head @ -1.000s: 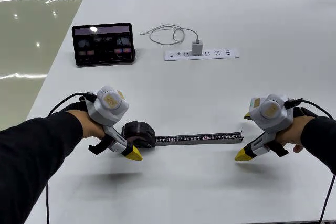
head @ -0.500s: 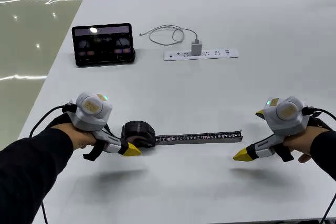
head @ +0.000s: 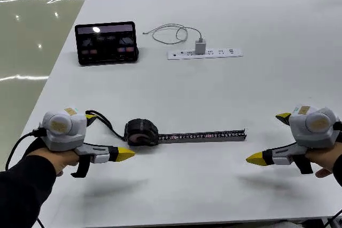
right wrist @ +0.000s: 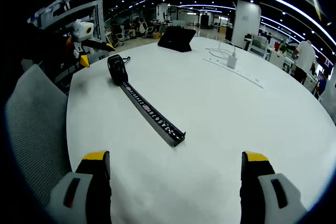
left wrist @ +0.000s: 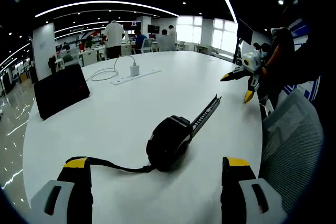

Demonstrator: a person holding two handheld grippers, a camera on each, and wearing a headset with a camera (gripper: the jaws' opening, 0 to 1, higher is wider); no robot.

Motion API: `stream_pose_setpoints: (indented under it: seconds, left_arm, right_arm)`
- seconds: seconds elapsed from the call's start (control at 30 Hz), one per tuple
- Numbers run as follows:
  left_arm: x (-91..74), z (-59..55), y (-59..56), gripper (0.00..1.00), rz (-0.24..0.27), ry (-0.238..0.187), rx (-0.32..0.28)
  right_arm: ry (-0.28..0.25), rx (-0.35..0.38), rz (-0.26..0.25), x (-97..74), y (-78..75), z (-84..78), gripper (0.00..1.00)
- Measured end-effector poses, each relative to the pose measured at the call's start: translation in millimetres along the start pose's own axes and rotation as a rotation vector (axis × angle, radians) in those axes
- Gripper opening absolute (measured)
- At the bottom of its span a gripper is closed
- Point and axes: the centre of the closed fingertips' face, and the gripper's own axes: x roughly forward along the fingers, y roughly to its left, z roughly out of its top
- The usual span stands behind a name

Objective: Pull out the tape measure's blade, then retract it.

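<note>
- The black round tape measure case [head: 141,132] is lying on the white desk [head: 214,89], between the two tools and touched by neither.
- Its dark, number-printed metal blade [head: 203,136] is lying flat and pulled out, its end pointing toward the right tool. The pull-out is judged done, retraction not yet.
- The blade is probably being kept out by a lock, since nothing is gripping it.
- The left tool [head: 109,135] is being held low, just beside the case, jaws spread wide and grasping nothing. The case's black wrist strap [left wrist: 113,166] is trailing toward it.
- The right tool [head: 269,137] is being held near the blade's end but apart from it, jaws released and empty.
- Both tools are being aimed inward along the blade, forearms low over the desk's near edge.
</note>
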Motion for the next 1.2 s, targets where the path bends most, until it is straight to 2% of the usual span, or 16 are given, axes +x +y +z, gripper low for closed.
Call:
stream_pose_setpoints:
  seconds: [0.13, 0.3, 0.37, 0.43, 0.53, 0.63, 0.7, 0.8, 0.93, 1.03, 1.1, 1.2]
  left_arm:
    - [-11.7, 0.0, 2.0, 1.00, 0.023, -0.015, -0.036]
    - [-24.3, -1.8, 0.3, 1.00, 0.039, -0.028, -0.040]
    - [-28.9, -5.7, 0.0, 1.00, 0.062, -0.020, -0.046]
    - [-32.3, -9.5, -3.4, 1.00, 0.061, -0.020, -0.050]
    - [-37.1, -22.0, -4.0, 1.00, 0.081, 0.015, -0.040]
    - [-43.9, -21.4, -8.6, 1.00, 0.077, -0.028, -0.073]
    - [-47.8, -22.5, -11.8, 1.00, 0.073, -0.029, -0.081]
    - [-53.2, -20.1, -18.7, 1.00, 0.068, -0.039, -0.062]
    - [-61.0, -19.5, -25.8, 1.00, 0.067, -0.041, -0.057]
    - [-64.5, -25.7, -27.6, 1.00, 0.075, -0.032, -0.054]
    - [-67.3, -28.1, -28.8, 1.00, 0.075, -0.033, -0.073]
    - [-70.2, -32.4, -28.6, 1.00, 0.085, -0.025, -0.074]
  right_arm:
    - [-0.011, -0.016, -0.007, -10.9, 6.5, -2.8, 1.00]
    - [-0.023, -0.016, -0.031, -21.4, 10.0, -10.7, 1.00]
    - [-0.034, 0.001, -0.041, -26.8, 9.4, -13.1, 1.00]
    - [-0.048, 0.016, -0.055, -32.4, 8.2, -13.7, 1.00]
    - [-0.062, 0.019, -0.064, -41.0, 6.9, -15.2, 1.00]
    - [-0.064, 0.020, -0.069, -48.9, 6.7, -17.7, 1.00]
    - [-0.068, 0.021, -0.071, -54.0, 7.3, -19.2, 1.00]
    - [-0.075, 0.018, -0.083, -62.0, 7.0, -21.8, 1.00]
    - [-0.084, 0.029, -0.091, -70.5, 10.8, -24.6, 1.00]
    - [-0.088, 0.016, -0.120, -75.1, 8.2, -28.0, 1.00]
    - [-0.098, 0.065, -0.106, -76.5, 10.9, -29.0, 1.00]
    - [-0.108, 0.049, -0.113, -79.1, 14.3, -29.3, 1.00]
